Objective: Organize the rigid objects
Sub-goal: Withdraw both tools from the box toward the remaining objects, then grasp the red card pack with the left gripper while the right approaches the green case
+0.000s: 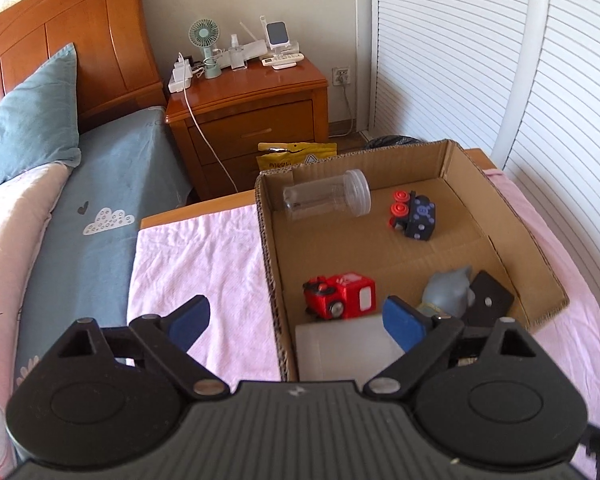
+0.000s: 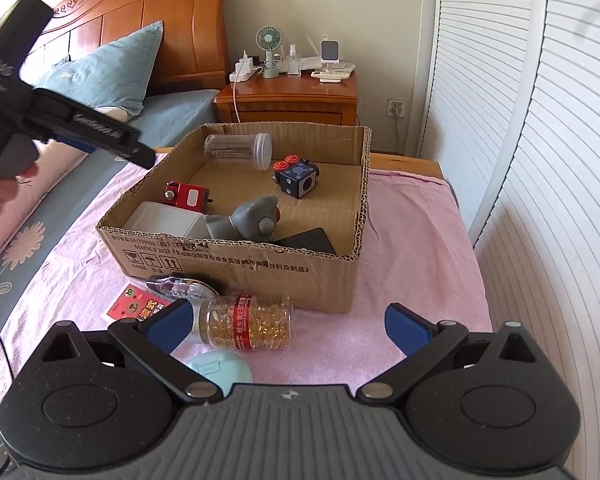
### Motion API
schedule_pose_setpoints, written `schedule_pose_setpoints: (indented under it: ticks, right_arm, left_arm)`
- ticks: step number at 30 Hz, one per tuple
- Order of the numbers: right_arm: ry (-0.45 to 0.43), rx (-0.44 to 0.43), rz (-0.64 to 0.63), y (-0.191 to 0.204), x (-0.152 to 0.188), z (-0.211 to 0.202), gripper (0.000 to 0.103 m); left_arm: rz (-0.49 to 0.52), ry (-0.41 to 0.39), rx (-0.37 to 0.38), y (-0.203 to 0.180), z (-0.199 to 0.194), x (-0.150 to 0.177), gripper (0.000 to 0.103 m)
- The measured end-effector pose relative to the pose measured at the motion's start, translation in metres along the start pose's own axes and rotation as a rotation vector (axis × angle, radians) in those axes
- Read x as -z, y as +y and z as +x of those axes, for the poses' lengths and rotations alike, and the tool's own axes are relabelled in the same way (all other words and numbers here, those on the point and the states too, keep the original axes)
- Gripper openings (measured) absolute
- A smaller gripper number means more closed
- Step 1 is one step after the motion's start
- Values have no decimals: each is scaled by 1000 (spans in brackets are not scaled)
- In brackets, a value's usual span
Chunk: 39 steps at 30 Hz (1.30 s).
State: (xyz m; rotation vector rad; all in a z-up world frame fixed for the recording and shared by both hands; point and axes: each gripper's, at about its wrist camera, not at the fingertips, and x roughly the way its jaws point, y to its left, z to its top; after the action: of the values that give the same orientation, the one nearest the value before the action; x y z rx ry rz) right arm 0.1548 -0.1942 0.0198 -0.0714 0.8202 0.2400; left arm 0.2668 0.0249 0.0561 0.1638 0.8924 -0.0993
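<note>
Left claw (image 1: 300,316) wide, empty.

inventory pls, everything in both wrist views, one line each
cardboard box: 1, brown, on pink cloth
clear jar: 1, on its side, box far corner
red toy car: 1, in box
dark blue cube toy: 1, red knobs, in box
grey figure: 1, in box
white container: 1, in box
black flat item: 1, in box
capsule bottle: 1, amber, lying before box
mint case: 1, near cloth edge
red packet: 1, on cloth
nightstand: 1, wooden
left gripper: open, empty
right gripper: open, empty
</note>
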Motion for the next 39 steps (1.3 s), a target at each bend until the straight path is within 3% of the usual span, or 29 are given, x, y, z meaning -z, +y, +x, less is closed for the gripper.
schedule_pose_setpoints:
  ticks: [13,19,27,32,39]
  right_arm:
    - [28,-17,-23,13,15,-6,103]
    - [66,-13,-13,13,29,4,103]
    - [121,-5,-4,11,42,22,103]
    - [148,-10,13,11,45,33,103]
    - [173,-1,-6,18,46,42,103]
  left_arm:
    - [50,33,58,-12,-51,42,98]
    - [38,-13,36,-27,-27,81,98]
    - [7,-9,64,-39,13,122,98]
    - [12,-35,69,-50,25,135,98]
    - [-22,3,71,-50,45,142,103]
